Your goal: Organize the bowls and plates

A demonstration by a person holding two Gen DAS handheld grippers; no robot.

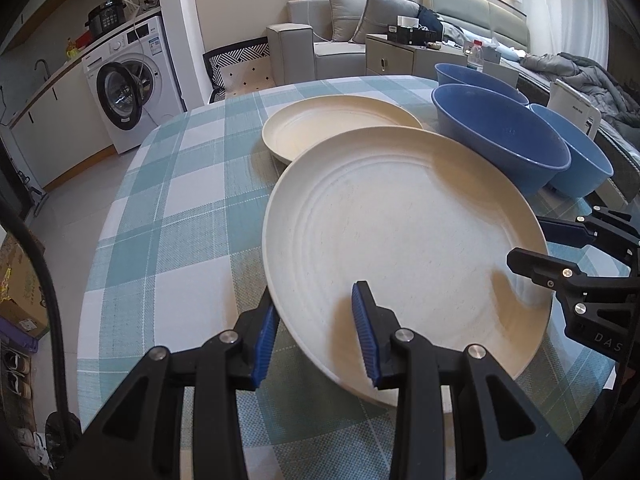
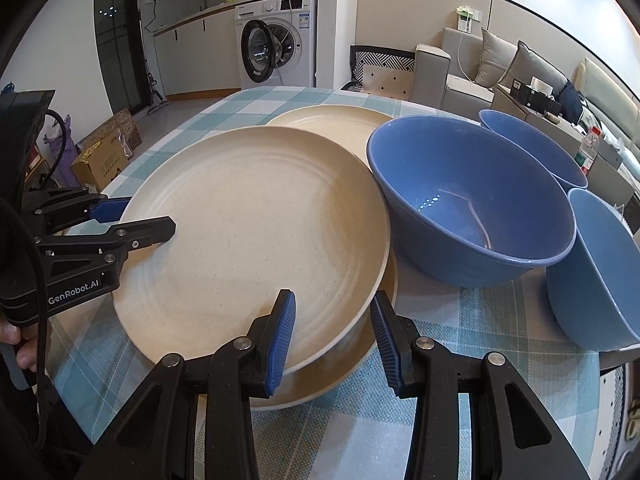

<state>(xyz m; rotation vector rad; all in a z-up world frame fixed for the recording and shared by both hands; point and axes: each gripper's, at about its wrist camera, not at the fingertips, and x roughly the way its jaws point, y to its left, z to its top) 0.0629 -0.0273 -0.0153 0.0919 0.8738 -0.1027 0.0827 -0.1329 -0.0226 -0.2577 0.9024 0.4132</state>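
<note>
mostly hidden lower plate, both tongs gripping the cream plate, rim between pads

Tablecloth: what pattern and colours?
Teal-and-white plaid tablecloth; clearest in the left wrist view.

A worktop under a teal-and-white checked cloth fills the middle of both views. In the upper left of the left wrist view a white washing machine stands with its door open, beside a kitchen counter with a tap. A grey sofa with cushions sits against the white back wall, top centre. The floor is pale tile, and bright light falls from the upper right.
</note>
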